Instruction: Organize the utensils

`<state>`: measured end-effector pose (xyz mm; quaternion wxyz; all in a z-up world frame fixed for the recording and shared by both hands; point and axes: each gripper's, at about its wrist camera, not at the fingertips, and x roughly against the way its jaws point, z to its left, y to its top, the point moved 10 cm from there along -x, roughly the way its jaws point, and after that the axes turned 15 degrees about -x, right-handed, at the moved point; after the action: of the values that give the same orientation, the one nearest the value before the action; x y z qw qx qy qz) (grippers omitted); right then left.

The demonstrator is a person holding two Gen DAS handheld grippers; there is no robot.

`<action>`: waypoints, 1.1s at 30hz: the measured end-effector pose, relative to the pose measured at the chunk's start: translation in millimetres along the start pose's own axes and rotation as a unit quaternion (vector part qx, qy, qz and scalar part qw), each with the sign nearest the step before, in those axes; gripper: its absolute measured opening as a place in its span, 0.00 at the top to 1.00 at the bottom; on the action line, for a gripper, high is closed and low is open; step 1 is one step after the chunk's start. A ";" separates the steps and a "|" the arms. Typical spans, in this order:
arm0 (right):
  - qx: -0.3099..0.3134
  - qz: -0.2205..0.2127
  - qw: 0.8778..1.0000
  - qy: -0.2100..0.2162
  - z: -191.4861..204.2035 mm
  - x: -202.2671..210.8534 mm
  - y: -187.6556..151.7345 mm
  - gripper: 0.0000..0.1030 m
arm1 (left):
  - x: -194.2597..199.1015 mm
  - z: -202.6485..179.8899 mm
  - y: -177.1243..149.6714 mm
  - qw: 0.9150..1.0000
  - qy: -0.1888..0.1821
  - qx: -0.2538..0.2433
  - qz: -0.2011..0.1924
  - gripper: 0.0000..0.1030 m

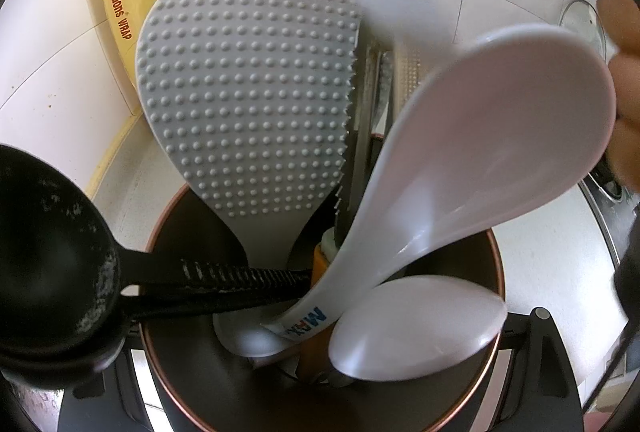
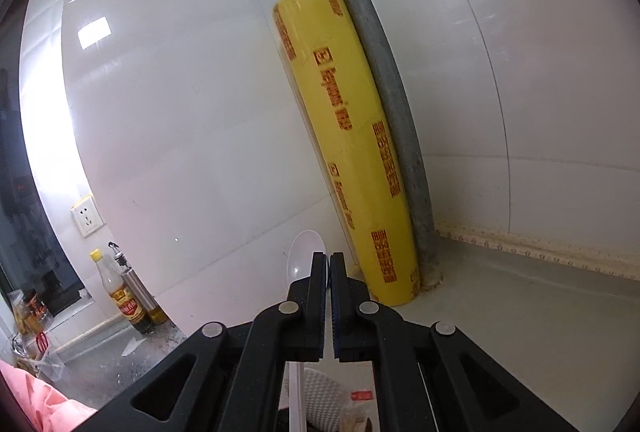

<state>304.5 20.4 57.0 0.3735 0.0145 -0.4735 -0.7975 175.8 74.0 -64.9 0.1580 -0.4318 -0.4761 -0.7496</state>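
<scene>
**White spoon (image 2: 306,256) pinched above a crowded holder**

Held upright at lower centre of the right wrist view, bowl above the tips of the right gripper (image 2: 328,260), handle trailing below them. Jaws pressed almost together on the thin neck. Probably light, stiff and glossy plastic, so liable to swivel or slip in so narrow a pinch. Safer taken on the flat of the handle than on the curved bowl.

Just beneath, at the bottom edge, a glimpse of the dimpled rice paddle (image 2: 324,396).

In the left wrist view, looking down into the dark utensil holder (image 1: 496,264):
- Gripped across its copper rim by the left gripper (image 1: 320,384), fingers spread wide at lower left and lower right.
- Already packed with the grey paddle at centre, two more white spoons on the right and a black scoop (image 1: 52,264) hanging over the left rim.
- Little free room, with the best gap at the lower middle.

Behind, a yellow cling-wrap roll (image 2: 352,151) leaning by a grey pipe (image 2: 392,119) against the tiled wall, close enough to bump.
</scene>
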 end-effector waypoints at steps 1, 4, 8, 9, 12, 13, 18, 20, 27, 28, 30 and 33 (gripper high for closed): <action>-0.006 0.001 1.000 -0.001 -3.5 -0.7 -1.8 0.98 | -0.1 0.2 0.1 1.000 0.000 0.000 0.000 0.13; -0.024 0.006 1.000 -0.002 -13.6 -0.2 -7.6 0.98 | -0.1 0.2 0.0 1.000 0.000 0.000 0.000 0.13; -0.024 0.016 1.000 0.007 -14.4 12.3 -16.4 0.98 | -0.4 0.2 0.2 1.000 0.000 0.000 0.000 0.13; -0.020 0.018 1.000 0.009 -12.9 16.5 -18.3 0.98 | -1.0 0.7 0.5 1.000 0.000 0.000 0.000 0.13; -0.002 0.024 1.000 0.011 -8.3 33.1 -26.5 0.98 | -1.0 0.4 0.7 1.000 0.000 0.000 0.000 0.13; 0.000 0.028 1.000 0.013 -7.0 37.1 -28.8 0.97 | -0.9 0.6 0.5 1.000 0.000 0.000 0.000 0.13; 0.022 0.045 0.999 0.004 -6.6 51.5 -41.4 0.95 | -1.2 0.9 0.6 1.000 0.000 0.000 0.000 0.13; 0.021 0.041 0.999 -0.004 -9.6 57.4 -42.0 0.95 | -1.9 0.5 3.0 1.000 0.001 0.001 0.001 0.13; 0.008 0.024 1.000 -0.015 -13.2 51.3 -34.3 0.97 | -4.3 0.2 4.9 1.000 0.001 0.001 0.002 0.13; 0.008 0.020 1.000 -0.015 -11.7 50.6 -32.6 0.97 | -3.8 0.5 5.1 1.000 0.001 0.001 0.002 0.13; 0.011 0.008 1.000 -0.017 -7.2 48.4 -27.7 0.97 | -4.2 0.9 5.8 1.000 0.002 0.002 0.002 0.13; 0.010 -0.004 1.000 -0.010 0.2 39.1 -21.6 0.97 | -4.8 1.0 6.8 1.000 0.001 0.002 0.002 0.13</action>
<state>263.7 2.5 53.5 0.3657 0.0120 -0.4849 -0.7943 183.5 70.7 -64.7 0.1606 -0.4312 -0.4764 -0.7492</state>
